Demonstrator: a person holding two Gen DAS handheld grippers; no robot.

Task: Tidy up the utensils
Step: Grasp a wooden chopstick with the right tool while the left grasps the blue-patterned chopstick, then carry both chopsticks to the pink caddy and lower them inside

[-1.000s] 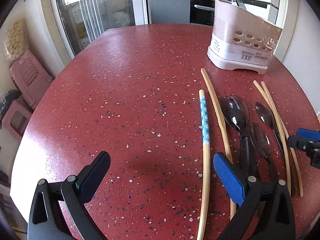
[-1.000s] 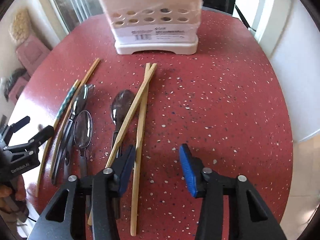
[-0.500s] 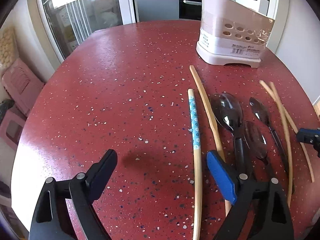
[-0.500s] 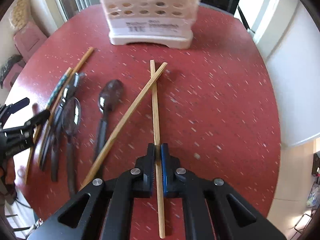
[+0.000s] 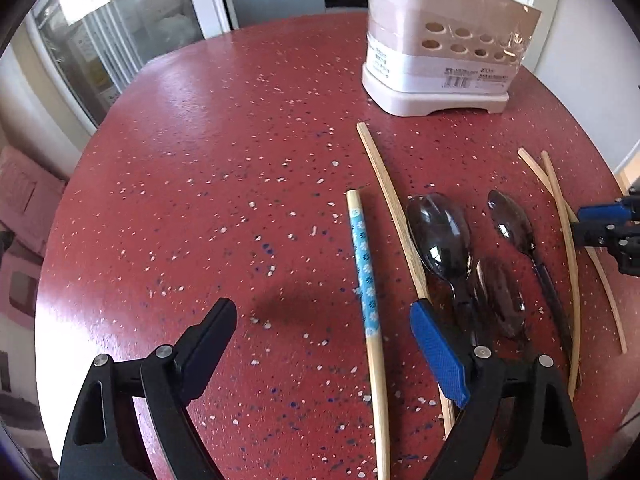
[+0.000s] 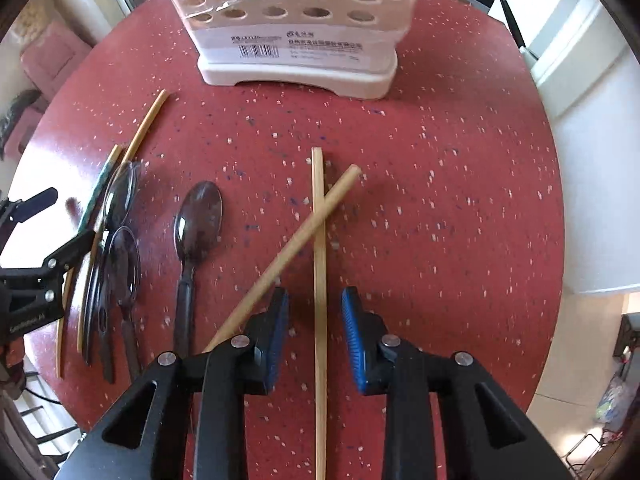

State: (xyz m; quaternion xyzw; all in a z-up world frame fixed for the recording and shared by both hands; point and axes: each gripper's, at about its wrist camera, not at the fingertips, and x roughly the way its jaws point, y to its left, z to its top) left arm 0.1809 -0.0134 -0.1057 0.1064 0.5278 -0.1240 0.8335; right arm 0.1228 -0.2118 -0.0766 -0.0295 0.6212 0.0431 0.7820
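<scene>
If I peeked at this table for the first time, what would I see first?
Probably the two crossed chopsticks making an X on the red speckled table, right in front of the open right gripper. Behind them stands the big pale utensil holder with round holes.

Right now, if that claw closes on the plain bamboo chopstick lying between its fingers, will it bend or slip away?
The straight bamboo chopstick looks thin and rigid, so probably stiff and light. It crosses a second bamboo chopstick, which may get nudged. The right claw grips off-centre, so it might tilt.
</scene>
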